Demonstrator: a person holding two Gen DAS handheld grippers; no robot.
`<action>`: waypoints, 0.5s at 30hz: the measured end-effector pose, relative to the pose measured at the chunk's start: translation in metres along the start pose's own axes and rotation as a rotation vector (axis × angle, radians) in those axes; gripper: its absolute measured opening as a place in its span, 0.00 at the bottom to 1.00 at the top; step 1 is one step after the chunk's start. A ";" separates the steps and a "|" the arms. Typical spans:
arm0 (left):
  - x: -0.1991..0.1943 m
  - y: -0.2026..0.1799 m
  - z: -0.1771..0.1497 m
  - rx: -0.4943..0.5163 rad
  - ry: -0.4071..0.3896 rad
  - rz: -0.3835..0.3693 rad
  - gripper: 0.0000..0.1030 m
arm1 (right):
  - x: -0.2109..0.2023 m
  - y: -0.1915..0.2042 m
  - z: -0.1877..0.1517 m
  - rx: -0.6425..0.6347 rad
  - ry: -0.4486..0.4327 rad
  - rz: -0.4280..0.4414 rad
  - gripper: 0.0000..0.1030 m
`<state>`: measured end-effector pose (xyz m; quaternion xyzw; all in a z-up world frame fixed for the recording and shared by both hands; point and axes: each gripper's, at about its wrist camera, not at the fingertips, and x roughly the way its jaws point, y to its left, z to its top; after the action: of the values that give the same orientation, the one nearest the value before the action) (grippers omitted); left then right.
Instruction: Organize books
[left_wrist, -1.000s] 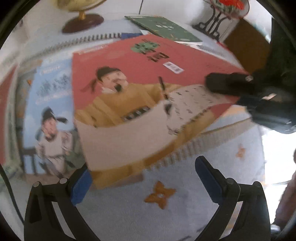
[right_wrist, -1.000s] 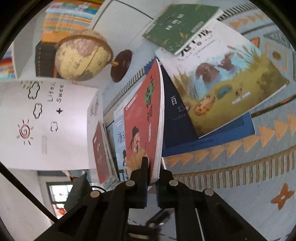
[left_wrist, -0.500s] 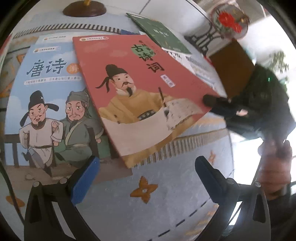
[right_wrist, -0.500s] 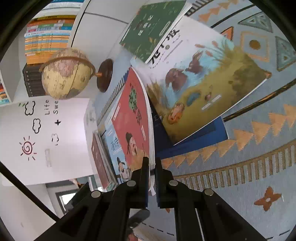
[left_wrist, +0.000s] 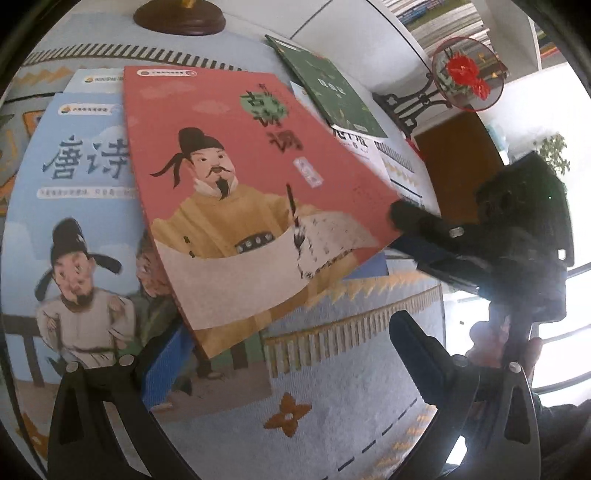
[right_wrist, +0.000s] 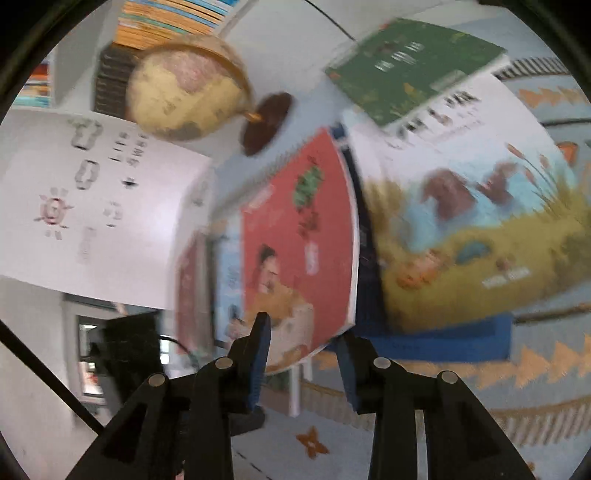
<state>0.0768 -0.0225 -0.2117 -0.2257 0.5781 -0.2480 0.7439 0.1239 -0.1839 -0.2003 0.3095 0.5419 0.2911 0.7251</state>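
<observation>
Right tool opening, red book's corner between its parted pads, book overlapping blue book on rug, left tool open, empty

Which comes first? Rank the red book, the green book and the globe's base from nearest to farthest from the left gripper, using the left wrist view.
1. Red book: just ahead of the left gripper, overlapping a blue book.
2. Green book: farther back, to the upper right.
3. Globe's base: farthest, at the top edge of the view.
</observation>
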 end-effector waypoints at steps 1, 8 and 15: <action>-0.001 0.002 0.002 -0.003 0.004 -0.003 0.99 | 0.004 0.003 0.004 -0.028 -0.016 0.056 0.44; -0.001 0.009 0.015 -0.018 0.019 -0.034 0.99 | 0.090 -0.020 0.032 0.225 0.021 0.211 0.35; -0.014 0.026 0.020 -0.097 -0.020 -0.048 0.99 | 0.114 -0.007 0.043 0.139 0.047 0.079 0.08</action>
<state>0.0965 0.0072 -0.2132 -0.2776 0.5765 -0.2352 0.7316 0.1938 -0.1082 -0.2651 0.3736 0.5651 0.2882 0.6768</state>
